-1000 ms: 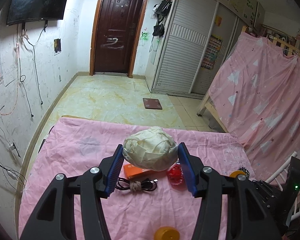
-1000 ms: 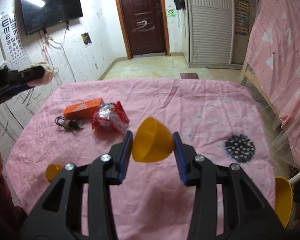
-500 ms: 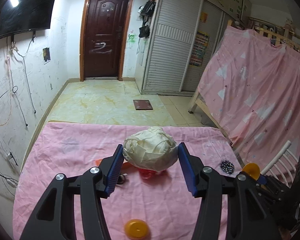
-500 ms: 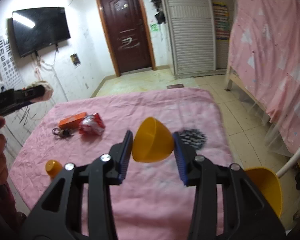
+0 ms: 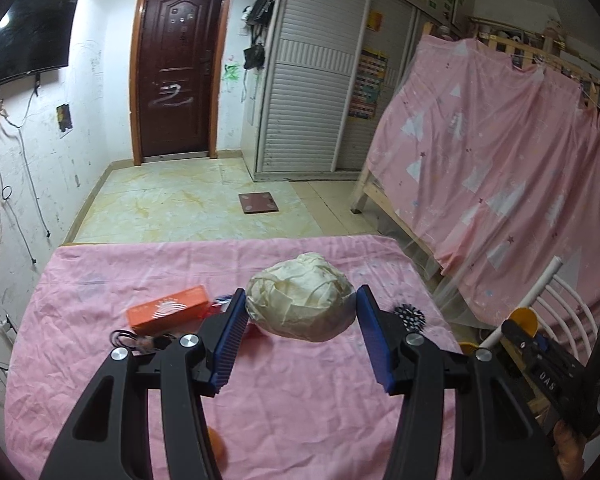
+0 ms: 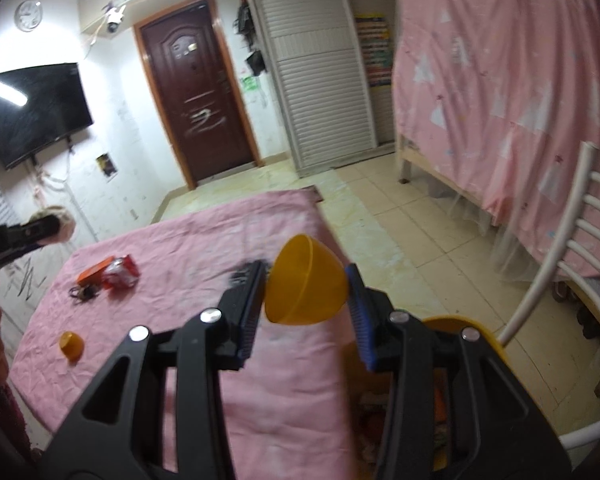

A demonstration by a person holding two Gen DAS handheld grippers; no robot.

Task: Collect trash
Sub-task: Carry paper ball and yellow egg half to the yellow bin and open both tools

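Both hand-held grippers have swung right: left hand-held gripper (image 5: 300, 334) stays clamped on the paper wad (image 5: 300, 306), right hand-held gripper (image 6: 306, 300) on the orange cup (image 6: 304, 282), now near the yellow bin (image 6: 460, 326) beside the table (image 6: 180, 248), probably for dropping.

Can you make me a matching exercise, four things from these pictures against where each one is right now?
1. crumpled paper ball
2. orange half-shell
3. orange box
4. white chair

A. lying on the pink cloth
B. standing on the floor beside the table
C. between the right gripper's pads
D. between the left gripper's pads

Pairs: 1-D, 2-C, 3-A, 4-B
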